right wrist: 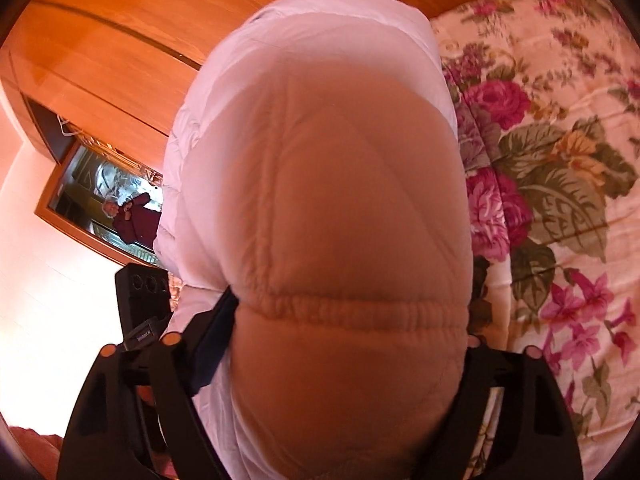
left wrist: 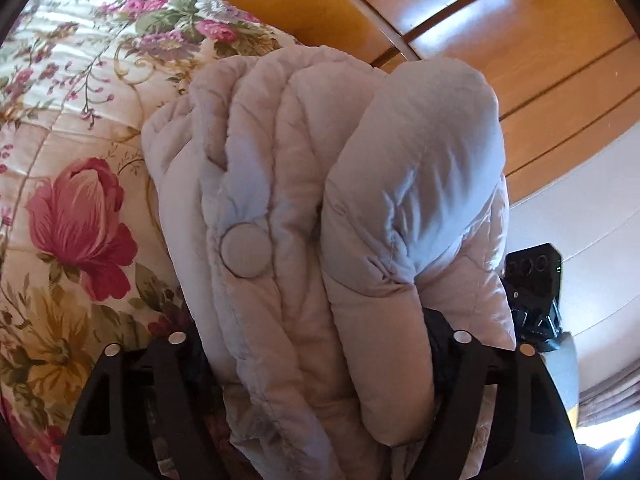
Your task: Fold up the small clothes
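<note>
A pale pink quilted puffer jacket [left wrist: 320,216] is bunched into thick folds, with a round snap button [left wrist: 245,251] on its front. My left gripper [left wrist: 316,344] is shut on the jacket, which fills the gap between its black fingers [left wrist: 168,364]. In the right wrist view the same jacket [right wrist: 328,208] bulges up close, with an elastic hem seam [right wrist: 352,312] across it. My right gripper [right wrist: 324,344] is shut on the jacket too. The jacket hangs above the floral bedspread [left wrist: 68,184]. The fingertips of both grippers are hidden by the fabric.
The floral bedspread [right wrist: 560,168] covers the bed under the jacket. A wooden wardrobe [left wrist: 500,40] stands behind it. The other gripper's black body [left wrist: 534,296] shows at the right, and likewise in the right wrist view [right wrist: 140,304]. A framed mirror [right wrist: 108,204] hangs on the white wall.
</note>
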The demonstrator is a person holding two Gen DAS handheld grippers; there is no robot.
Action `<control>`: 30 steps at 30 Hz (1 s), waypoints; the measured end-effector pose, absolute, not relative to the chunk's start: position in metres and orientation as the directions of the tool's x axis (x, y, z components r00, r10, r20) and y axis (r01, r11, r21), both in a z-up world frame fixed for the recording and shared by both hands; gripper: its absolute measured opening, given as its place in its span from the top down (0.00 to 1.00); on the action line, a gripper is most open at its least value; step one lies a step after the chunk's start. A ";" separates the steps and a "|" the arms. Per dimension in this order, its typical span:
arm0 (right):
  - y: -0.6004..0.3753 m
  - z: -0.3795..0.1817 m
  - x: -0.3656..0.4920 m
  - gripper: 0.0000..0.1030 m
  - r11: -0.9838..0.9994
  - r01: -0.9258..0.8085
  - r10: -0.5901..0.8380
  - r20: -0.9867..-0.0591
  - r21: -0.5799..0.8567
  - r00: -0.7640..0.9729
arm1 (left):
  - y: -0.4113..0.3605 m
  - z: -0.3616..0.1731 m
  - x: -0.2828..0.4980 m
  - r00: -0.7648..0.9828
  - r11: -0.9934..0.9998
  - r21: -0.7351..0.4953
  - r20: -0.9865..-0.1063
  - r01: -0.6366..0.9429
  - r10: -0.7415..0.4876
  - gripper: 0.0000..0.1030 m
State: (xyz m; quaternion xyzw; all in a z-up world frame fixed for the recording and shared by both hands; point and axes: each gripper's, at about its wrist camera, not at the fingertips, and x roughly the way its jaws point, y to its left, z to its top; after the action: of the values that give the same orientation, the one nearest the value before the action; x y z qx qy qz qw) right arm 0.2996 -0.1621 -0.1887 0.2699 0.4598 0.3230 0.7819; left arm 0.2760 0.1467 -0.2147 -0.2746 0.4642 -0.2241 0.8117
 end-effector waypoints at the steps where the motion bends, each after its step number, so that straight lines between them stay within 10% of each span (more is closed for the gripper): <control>1: -0.161 -0.186 0.297 0.28 0.652 -0.262 0.748 -0.546 0.712 0.378 | 0.146 -0.214 0.276 0.471 0.749 -0.654 -0.629 0.110 -0.619 0.32; 30: -0.190 -0.137 0.288 0.38 0.769 -0.425 0.631 -0.467 0.477 0.619 | 0.109 -0.192 0.318 0.534 0.658 -0.730 -0.487 0.185 -0.691 0.48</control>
State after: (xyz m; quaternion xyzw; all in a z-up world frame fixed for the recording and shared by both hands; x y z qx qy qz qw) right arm 0.2882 -0.1901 -0.1367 0.1618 0.3184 0.2985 0.8851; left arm 0.3184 0.1094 -0.1924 -0.3151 0.4016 -0.2678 0.8171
